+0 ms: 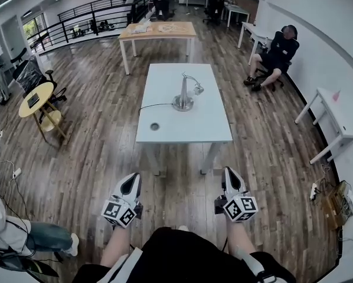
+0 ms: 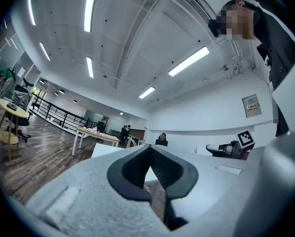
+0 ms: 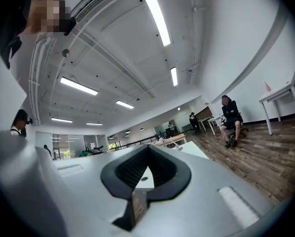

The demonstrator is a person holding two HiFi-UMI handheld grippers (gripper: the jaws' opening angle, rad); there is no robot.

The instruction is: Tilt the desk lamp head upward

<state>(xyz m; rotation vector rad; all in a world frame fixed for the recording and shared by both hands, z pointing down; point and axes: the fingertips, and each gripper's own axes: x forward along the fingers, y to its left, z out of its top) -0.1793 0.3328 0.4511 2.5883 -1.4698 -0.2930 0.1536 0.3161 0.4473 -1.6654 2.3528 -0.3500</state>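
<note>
A silver desk lamp [image 1: 185, 93] stands on the white table [image 1: 164, 128] ahead of me, its round base near the table's middle and its small head [image 1: 198, 89] hanging to the right. My left gripper [image 1: 131, 184] and right gripper [image 1: 231, 178] are held side by side well short of the table's near edge, both pointing at it. Both are shut with nothing between the jaws. The left gripper view shows its closed jaws [image 2: 149, 147] with the table top beyond. In the right gripper view the closed jaws [image 3: 148, 148] frame the same table.
A cable [image 1: 153, 105] runs from the lamp base off the table's left edge, and a round grommet [image 1: 154, 126] sits near the front. A person sits on a chair [image 1: 275, 58] at the right. A wooden table [image 1: 159, 31] stands behind, a round yellow table [image 1: 36, 100] at left, a white desk [image 1: 333, 122] at right.
</note>
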